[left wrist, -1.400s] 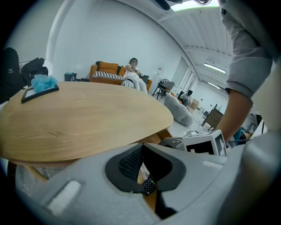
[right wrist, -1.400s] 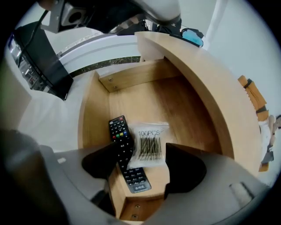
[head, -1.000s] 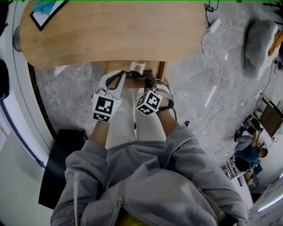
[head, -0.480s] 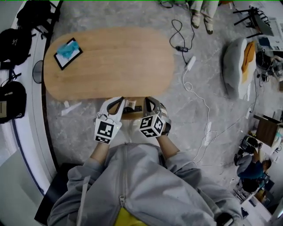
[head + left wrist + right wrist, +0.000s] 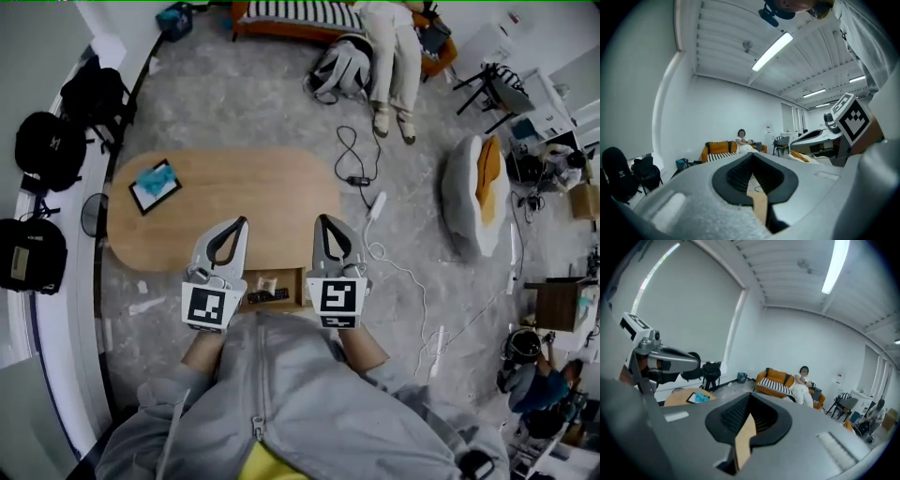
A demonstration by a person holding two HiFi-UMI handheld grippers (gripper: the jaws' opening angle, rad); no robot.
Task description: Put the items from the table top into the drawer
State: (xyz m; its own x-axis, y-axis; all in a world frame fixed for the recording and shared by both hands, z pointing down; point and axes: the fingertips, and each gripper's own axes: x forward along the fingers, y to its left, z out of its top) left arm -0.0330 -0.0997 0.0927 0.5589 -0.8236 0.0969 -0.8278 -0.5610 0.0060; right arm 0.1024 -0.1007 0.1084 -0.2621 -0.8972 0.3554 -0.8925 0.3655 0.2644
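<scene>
Seen from high above in the head view, the oval wooden table [image 5: 234, 202] has a black-framed tray [image 5: 156, 185] with a blue thing on it at its left end. At the table's near edge the drawer [image 5: 300, 286] stands open, with a small pack and a dark item inside. My left gripper [image 5: 241, 223] and right gripper [image 5: 323, 220] are held side by side, well above the table. Both are shut with nothing between their jaws. The left gripper view looks level across the room past its closed pads [image 5: 740, 176]. Beyond the closed right gripper [image 5: 749, 397], the right gripper view shows the tray [image 5: 697, 398].
Black backpacks [image 5: 52, 150] lie by the curved wall at the left. A cable and white power strip [image 5: 377, 206] run over the floor right of the table, near a grey beanbag [image 5: 469, 192]. A person [image 5: 394, 56] sits on a sofa at the far side.
Both grippers have lifted up and away from the open drawer. The head camera has risen too, so the table looks smaller and more of the room shows.
</scene>
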